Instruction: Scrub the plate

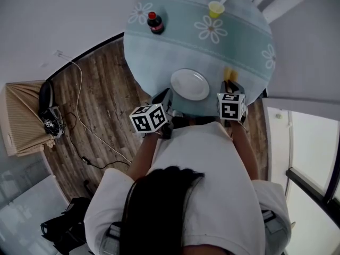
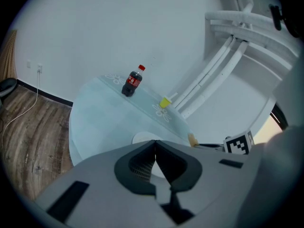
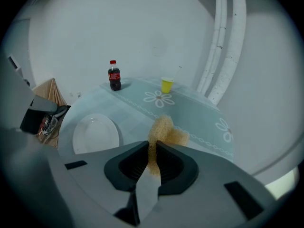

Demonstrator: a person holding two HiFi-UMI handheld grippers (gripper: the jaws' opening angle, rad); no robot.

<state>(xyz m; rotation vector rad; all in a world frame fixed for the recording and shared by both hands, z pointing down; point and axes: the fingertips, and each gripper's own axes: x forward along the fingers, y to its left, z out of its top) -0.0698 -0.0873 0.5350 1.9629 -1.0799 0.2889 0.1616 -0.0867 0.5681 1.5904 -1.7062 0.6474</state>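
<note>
**While the sponge (image 3: 166, 129) hangs pinched, aim for the plate (image 3: 95, 134)**

The right gripper (image 3: 151, 144) jaws pinch the yellow sponge over the surface (image 3: 199, 106). Bring it flat onto the white plate (lying near the surface's edge). The left gripper (image 2: 155, 144) jaws, pressed together and empty, could steady the rim.

Glossy smooth plate (image 1: 189, 84), porous sponge (image 3: 165, 129), wood-grain floor (image 1: 101, 89)

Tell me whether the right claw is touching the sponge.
Touching. The right gripper view shows it: the right claw has its jaws pressed on both sides of the sponge, which sticks out past their tips.
</note>
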